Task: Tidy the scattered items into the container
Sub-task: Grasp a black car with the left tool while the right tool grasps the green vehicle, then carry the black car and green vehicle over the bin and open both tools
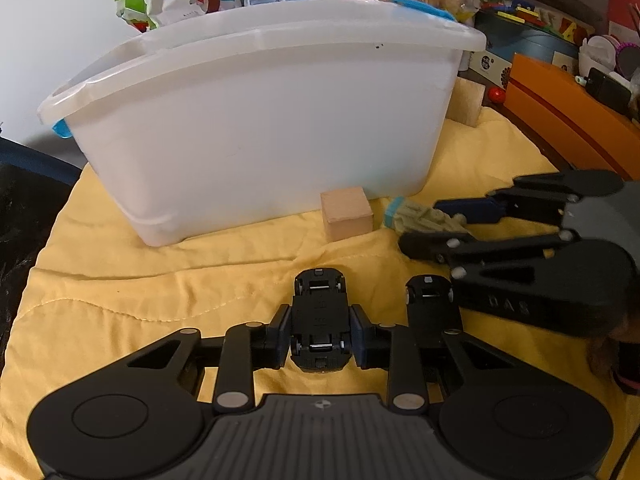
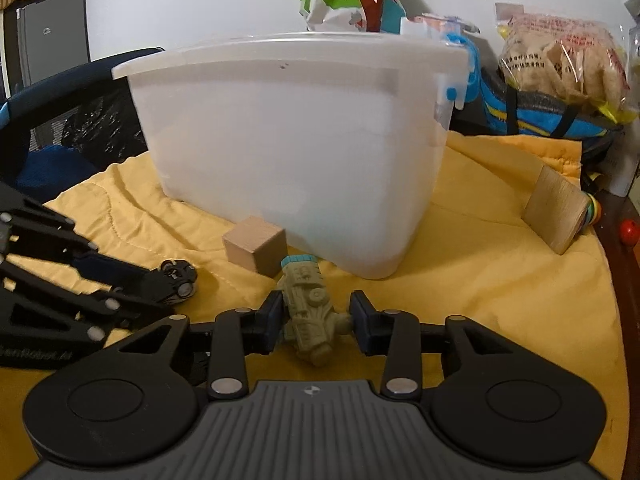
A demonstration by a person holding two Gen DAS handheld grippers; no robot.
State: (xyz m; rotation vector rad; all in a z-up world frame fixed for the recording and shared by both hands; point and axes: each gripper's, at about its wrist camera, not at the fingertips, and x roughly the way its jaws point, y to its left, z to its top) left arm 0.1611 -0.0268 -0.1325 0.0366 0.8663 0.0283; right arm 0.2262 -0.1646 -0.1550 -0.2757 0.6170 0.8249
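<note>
- The left gripper clamps an upturned black toy car, wheels facing up, low over the quilted yellow cloth covering the counter.
- A second black toy car lies just right of it, also underside up, beside the left gripper's right finger.
- The right gripper stands around a grey-green plastic toy locomotive with a blue end cap; its left pad touches the toy, the right pad meets a knob on its side.
- A pale wooden cube rests against the foot of the translucent white plastic storage bin, just beyond the locomotive.
- A wooden wedge block stands well to the bin's right, near the cloth's edge.
</note>
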